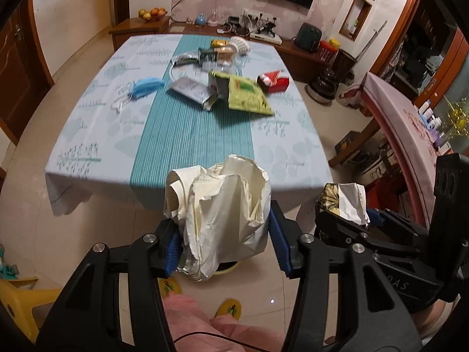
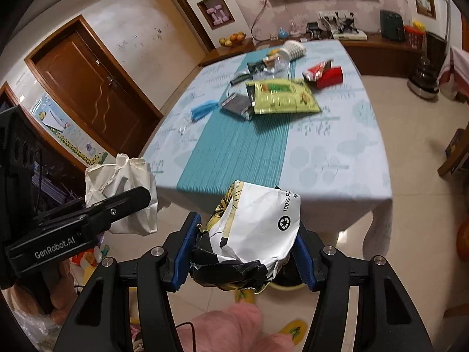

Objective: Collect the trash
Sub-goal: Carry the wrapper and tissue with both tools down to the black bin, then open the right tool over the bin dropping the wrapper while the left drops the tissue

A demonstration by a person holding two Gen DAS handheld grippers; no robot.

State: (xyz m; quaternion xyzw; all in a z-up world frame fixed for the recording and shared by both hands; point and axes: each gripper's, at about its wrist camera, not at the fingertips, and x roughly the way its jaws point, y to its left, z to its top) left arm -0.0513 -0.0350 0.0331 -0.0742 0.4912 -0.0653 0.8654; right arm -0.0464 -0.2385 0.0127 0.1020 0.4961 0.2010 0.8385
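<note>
My left gripper (image 1: 224, 236) is shut on a crumpled cream paper bag (image 1: 222, 202), held in front of the table's near edge. Beside it on the right, my right gripper (image 2: 244, 252) is shut on a crushed white and black foil packet (image 2: 258, 223) with a recycling mark. The packet (image 1: 348, 202) also shows in the left wrist view, and the paper bag (image 2: 123, 187) in the right wrist view. On the table (image 1: 96, 135) lie a blue face mask (image 1: 145, 86), a green snack bag (image 1: 246, 95), a silver pouch (image 1: 190, 88) and a red packet (image 1: 274, 80).
More wrappers, a clear cup and a white cup (image 1: 240, 44) sit at the table's far end. A yellowish bin rim (image 1: 227, 270) shows on the floor under the grippers. A yellow chair (image 1: 20, 302) stands at lower left, a pink-covered table (image 1: 410, 123) at right.
</note>
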